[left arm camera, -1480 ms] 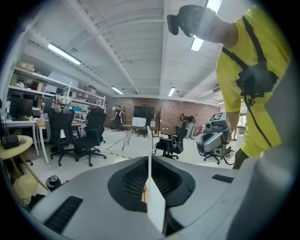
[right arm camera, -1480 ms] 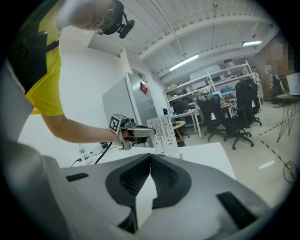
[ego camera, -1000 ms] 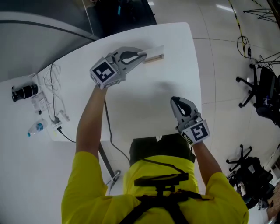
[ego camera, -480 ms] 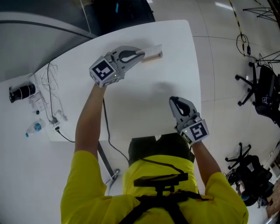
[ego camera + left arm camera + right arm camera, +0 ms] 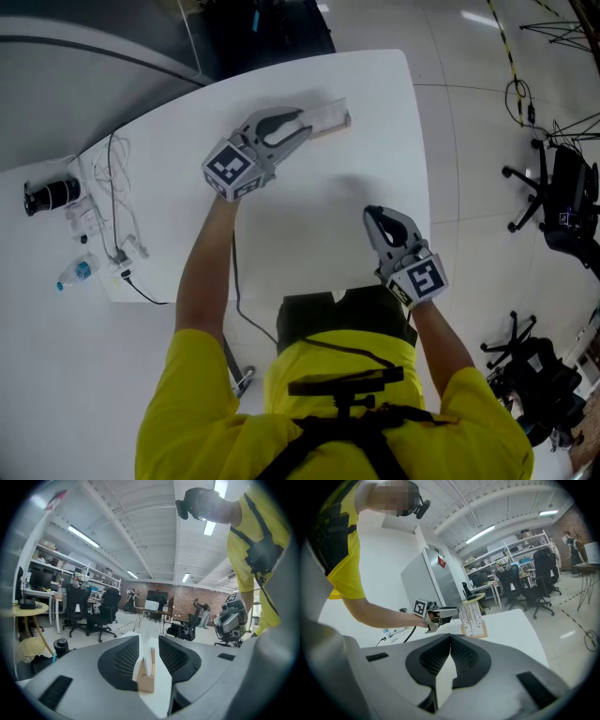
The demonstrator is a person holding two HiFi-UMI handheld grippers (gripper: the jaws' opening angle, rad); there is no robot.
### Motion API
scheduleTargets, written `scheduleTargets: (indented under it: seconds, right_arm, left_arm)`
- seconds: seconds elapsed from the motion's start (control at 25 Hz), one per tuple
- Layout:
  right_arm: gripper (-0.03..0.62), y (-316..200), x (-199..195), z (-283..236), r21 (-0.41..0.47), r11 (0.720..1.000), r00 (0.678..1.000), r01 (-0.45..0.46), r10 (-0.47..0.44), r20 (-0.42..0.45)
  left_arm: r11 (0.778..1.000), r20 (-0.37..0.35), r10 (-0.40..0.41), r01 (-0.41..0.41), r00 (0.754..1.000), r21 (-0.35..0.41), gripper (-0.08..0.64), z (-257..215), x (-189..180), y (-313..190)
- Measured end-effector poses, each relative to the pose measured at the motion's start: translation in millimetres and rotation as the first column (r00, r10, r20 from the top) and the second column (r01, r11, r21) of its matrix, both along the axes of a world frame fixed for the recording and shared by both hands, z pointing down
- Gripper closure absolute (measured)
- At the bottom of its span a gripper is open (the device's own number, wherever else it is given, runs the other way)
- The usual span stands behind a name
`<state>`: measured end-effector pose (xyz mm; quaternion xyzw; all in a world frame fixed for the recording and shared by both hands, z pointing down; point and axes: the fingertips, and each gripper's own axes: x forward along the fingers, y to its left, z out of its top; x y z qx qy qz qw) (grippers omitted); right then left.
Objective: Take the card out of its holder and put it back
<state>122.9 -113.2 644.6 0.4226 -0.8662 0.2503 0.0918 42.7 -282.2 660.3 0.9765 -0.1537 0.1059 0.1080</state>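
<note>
head view looks steeply down on the table (image 5: 309,216), gripper views skim it low (all share the holder (image 5: 146,684)).

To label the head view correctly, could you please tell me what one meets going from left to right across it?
Black cylinder → white cables → left gripper, jaws opening → card in its holder, one end between those jaws → right gripper → office chair.
</note>
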Motion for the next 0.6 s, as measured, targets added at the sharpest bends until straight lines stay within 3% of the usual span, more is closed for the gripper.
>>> scheduleTargets:
  seconds: [0.12, 0.28, 0.4, 0.6]
  right_arm:
    - [0.585, -18.0, -0.9, -31.8, 0.059, 0.998, 1.000, -0.003, 0.004, -0.010]
    - [0.584, -37.7, -0.6, -94.6, 0.159, 0.987, 1.000, -0.013, 0.017, -0.024]
    - [0.584, -40.1, -3.0, -145.3, 0.239, 0.971, 0.999, -0.015, 0.023, -0.028]
    - [0.586, -39.0, -11.6, -215.0, 0.345, 0.938, 0.999, -0.026, 0.038, -0.026]
  left_arm:
    - [0.990, -0.027, -0.134, 0.135, 0.991, 0.037, 0.426, -41.8, -23.1, -2.0]
    - [0.949, -0.076, -0.306, 0.311, 0.949, 0.059, 0.426, -118.9, -55.2, 31.6]
    - [0.907, -0.131, -0.405, 0.415, 0.905, 0.065, 0.428, -172.3, -81.1, 75.1]
    - [0.814, -0.194, -0.557, 0.577, 0.808, 0.068, 0.442, -240.3, -123.1, 132.7]
